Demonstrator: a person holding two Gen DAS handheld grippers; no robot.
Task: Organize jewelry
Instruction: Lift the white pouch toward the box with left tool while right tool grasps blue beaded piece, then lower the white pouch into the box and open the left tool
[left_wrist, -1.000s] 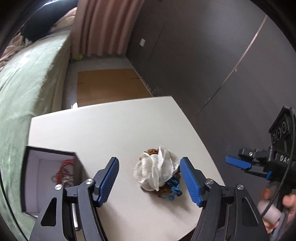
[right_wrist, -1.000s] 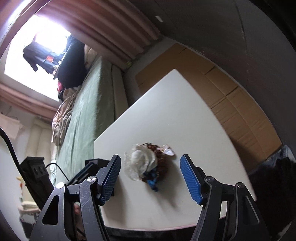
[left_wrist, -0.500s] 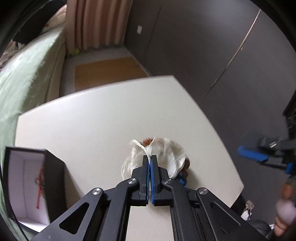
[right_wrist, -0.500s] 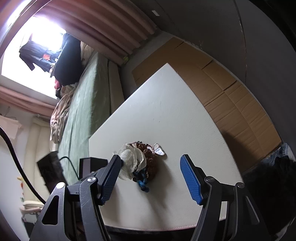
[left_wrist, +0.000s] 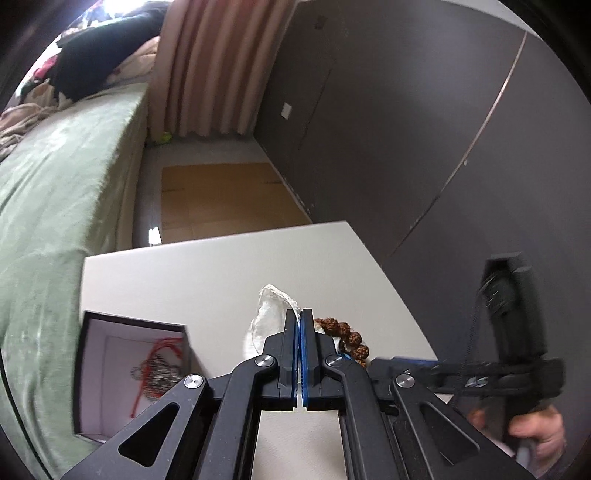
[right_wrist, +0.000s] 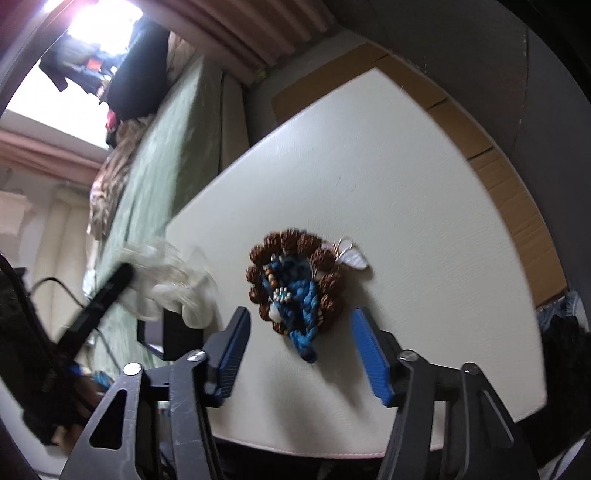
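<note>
The worktop (right_wrist: 406, 177) is a pale cream slab with a faintly grained, leather-like face and rounded corners, standing between a bed and a dark wall. In the left wrist view the left tongs (left_wrist: 299, 325) are pressed together on a white gauzy pouch (left_wrist: 271, 306), which rises above their blue pads; in the right wrist view the same pouch looks blurred and hangs clear of the worktop, off to the left of the remaining pile. Left of the pouch stands an open black jewelry box (left_wrist: 129, 373) with a white lining, and a red cord and a silvery piece (left_wrist: 159, 369) lie inside it. The right tongs (right_wrist: 299, 354) are spread wide and empty, their blue pads on either side of the near end of a ring of brown beads (right_wrist: 295, 240); that ring lies flat on the worktop around a blue braided cord (right_wrist: 303, 306), with a small white butterfly piece (right_wrist: 349, 253) touching its far right edge. The bed (left_wrist: 55, 206) carries a green cover, with dark clothes and bedding heaped at its far end under a bright window. Pink curtains (left_wrist: 218, 62) hang at the far wall, flattened brown cardboard (left_wrist: 225, 195) covers the floor beyond the worktop, and grey-brown panels (left_wrist: 406, 110) with a light switch line the right side of the room.
</note>
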